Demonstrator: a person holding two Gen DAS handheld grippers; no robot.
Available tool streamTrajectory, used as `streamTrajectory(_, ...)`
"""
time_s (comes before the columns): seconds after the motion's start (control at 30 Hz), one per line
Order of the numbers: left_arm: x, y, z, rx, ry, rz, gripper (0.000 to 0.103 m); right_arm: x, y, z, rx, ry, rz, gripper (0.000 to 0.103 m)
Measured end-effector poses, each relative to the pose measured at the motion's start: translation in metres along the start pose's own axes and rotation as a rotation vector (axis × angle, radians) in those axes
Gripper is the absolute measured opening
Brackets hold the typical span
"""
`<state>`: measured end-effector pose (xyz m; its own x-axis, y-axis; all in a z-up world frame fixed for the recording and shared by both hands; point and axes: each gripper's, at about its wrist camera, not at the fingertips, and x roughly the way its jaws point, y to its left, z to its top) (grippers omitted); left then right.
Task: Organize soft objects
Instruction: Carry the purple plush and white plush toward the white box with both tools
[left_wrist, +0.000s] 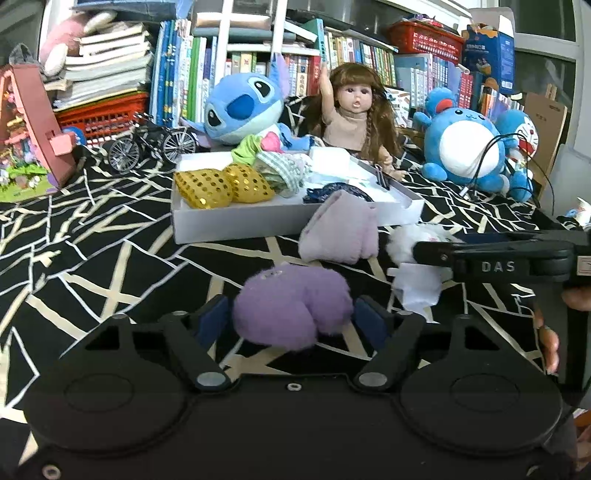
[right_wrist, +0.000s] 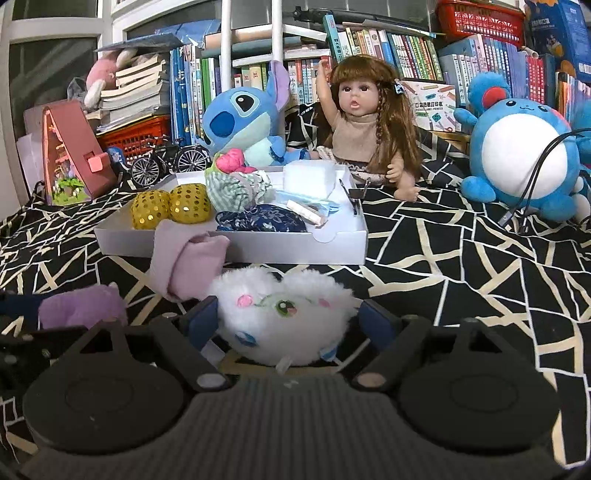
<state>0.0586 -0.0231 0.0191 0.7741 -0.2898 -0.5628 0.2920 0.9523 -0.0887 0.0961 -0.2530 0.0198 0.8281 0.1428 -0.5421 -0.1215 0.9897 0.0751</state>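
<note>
My left gripper (left_wrist: 291, 317) is shut on a fuzzy purple plush (left_wrist: 291, 306), its blue pads pressing both sides. My right gripper (right_wrist: 284, 321) is shut on a fluffy white plush (right_wrist: 284, 321) with embroidered flowers. In the left wrist view the right gripper (left_wrist: 421, 251) comes in from the right with the white plush (left_wrist: 410, 236). A folded pale lilac cloth (left_wrist: 340, 232) (right_wrist: 188, 266) leans on the front wall of a white shallow box (left_wrist: 236, 221) (right_wrist: 295, 247). The box holds two gold sequin cushions (left_wrist: 225, 186) (right_wrist: 170, 208), checked cloth, a dark floral pouch and white items.
Behind the box stand a Stitch plush (left_wrist: 243, 107), a long-haired doll (left_wrist: 354, 110) and a blue round plush (left_wrist: 465, 144) with a black cable. A model bicycle (left_wrist: 151, 144), a pink toy house (left_wrist: 33, 133), red baskets and books line the back. The black patterned cloth (left_wrist: 92, 258) covers the surface.
</note>
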Motion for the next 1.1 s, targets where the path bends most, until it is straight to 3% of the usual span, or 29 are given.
streamTrajectory(0.5, -0.009, 0.018, -0.006, -0.006, -0.011, 0.057, 0.080, -0.003, -0.025, -0.003, 0.058, 0.026, -0.082, 0.089)
streamTrajectory(0.63, -0.009, 0.024, -0.007, -0.018, 0.000, 0.091, 0.080, -0.002, -0.028, -0.003, 0.080, 0.024, -0.049, 0.090)
streamTrajectory(0.8, -0.007, 0.029, -0.006, -0.075, 0.014, 0.045, 0.081, 0.005, -0.023, -0.001, 0.095, 0.021, -0.030, 0.093)
streamTrajectory(1.1, 0.002, 0.009, -0.004, -0.055, 0.008, 0.000, 0.082, 0.022, -0.013, 0.003, 0.065, 0.042, -0.053, 0.096)
